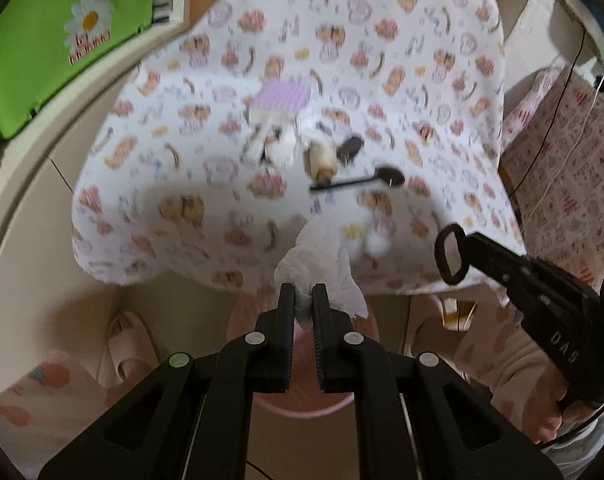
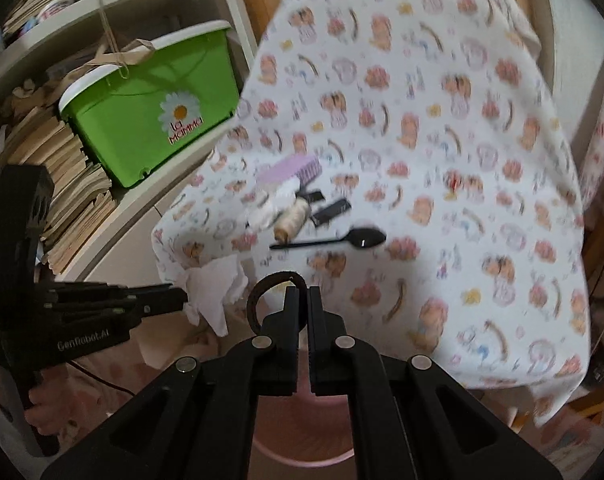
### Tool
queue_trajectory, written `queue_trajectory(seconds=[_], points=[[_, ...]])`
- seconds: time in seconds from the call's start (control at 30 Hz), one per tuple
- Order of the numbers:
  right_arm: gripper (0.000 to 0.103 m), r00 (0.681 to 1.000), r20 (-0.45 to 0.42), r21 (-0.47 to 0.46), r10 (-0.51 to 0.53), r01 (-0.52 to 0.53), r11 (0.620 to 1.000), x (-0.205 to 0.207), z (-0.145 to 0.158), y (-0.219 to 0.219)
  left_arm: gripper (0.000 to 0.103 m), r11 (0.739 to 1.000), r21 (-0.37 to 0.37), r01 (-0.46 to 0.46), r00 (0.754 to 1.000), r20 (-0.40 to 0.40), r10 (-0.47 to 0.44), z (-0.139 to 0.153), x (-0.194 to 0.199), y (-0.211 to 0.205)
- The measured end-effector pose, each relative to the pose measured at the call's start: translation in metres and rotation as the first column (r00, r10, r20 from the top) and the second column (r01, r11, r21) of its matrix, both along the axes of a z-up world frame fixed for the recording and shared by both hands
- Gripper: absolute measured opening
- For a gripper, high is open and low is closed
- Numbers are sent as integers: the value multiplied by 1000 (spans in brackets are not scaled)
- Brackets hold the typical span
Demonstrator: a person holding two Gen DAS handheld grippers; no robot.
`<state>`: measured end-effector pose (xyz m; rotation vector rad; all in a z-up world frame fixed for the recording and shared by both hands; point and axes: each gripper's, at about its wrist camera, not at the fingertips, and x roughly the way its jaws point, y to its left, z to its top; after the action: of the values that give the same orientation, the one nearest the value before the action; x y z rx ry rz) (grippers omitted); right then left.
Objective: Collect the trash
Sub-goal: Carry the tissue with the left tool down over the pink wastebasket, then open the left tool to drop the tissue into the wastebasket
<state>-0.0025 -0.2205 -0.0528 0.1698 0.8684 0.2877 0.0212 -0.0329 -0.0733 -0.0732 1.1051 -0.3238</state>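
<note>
left jaws: we've got the left gripper [image 1: 303, 300] clamped tight on a crumpled white tissue [image 1: 322, 264], just a sliver of it pinched between the pads, and the rest fans out past the tips

right jaws: the right gripper [image 2: 301, 300] is closed on a dark ring [image 2: 262, 300], looks like a hair tie to us; the loop sticks out up and to the left of the tips

under the jaws: a pink bin [image 1: 302, 404] sits right below both grippers; we only see part of its rim in either view [image 2: 302, 456]

between grippers: from the right wrist view, the left gripper [image 2: 178, 300] comes in from the left with the tissue [image 2: 214, 296] hanging off it, near the ring but apart from it; from the left wrist view, the right gripper [image 1: 468, 240] comes in from the right, ring [image 1: 451, 254] out front

ahead of the jaws: table [image 1: 442, 60] under a cartoon-print cloth, edge just past the tips

closest on it: black spoon [image 1: 362, 182], lying flat

further out: pale spool [image 1: 322, 158], more white tissue bits [image 1: 280, 150], a small dark flat thing [image 1: 350, 148] we can't make out (blurry), then a lilac block [image 1: 282, 98]; all bunched up together

off to the left: green tub [image 2: 154, 108] with a daisy on it, on a shelf [image 2: 114, 4] next to stacked books [image 2: 74, 184]

holding the rig: a hand [image 1: 542, 408] in a spotted sleeve, lower right in the left view
</note>
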Motion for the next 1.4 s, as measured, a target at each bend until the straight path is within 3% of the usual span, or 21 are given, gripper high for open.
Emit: queue_trajectory(seconds=[0.23,0.37,0.57,0.73,0.87,0.97,1.07,1.17,1.23,1.4], points=[[4,994,-106,-4,-4,3,1000,10,-31,2,8,998,64,12,997,-82,-7,-32,7,-10],[4,979,-201,14,14,-12,1000,15,-57,5,8,994,97,48,985,-169,-31,-62,11,-18],[4,936,-352,-2,31,-34,999,18,-106,18,9,989,122,83,957,-288,-45,-102,15,-28],[4,898,-441,-65,12,-45,997,24,-145,27,11,969,235,73,963,-270,-7,-126,24,-34],[4,867,-497,-115,-7,-58,992,25,-172,29,11,978,199,63,946,-324,5,-145,33,-29],[4,855,-518,-143,-6,-79,987,24,-187,32,11,968,239,74,937,-349,14,-160,32,-31],[4,839,-544,-171,-6,-104,980,25,-202,37,12,969,229,95,913,-407,7,-173,31,-30],[4,812,-584,-140,-11,-87,986,24,-214,32,12,967,235,93,909,-416,13,-173,30,-29],[6,802,-597,-130,-19,-73,989,26,-218,29,16,973,217,83,908,-419,16,-172,30,-27],[12,813,-581,-151,-23,-80,985,26,-215,28,55,972,232,43,914,-402,56,-168,33,-21]])
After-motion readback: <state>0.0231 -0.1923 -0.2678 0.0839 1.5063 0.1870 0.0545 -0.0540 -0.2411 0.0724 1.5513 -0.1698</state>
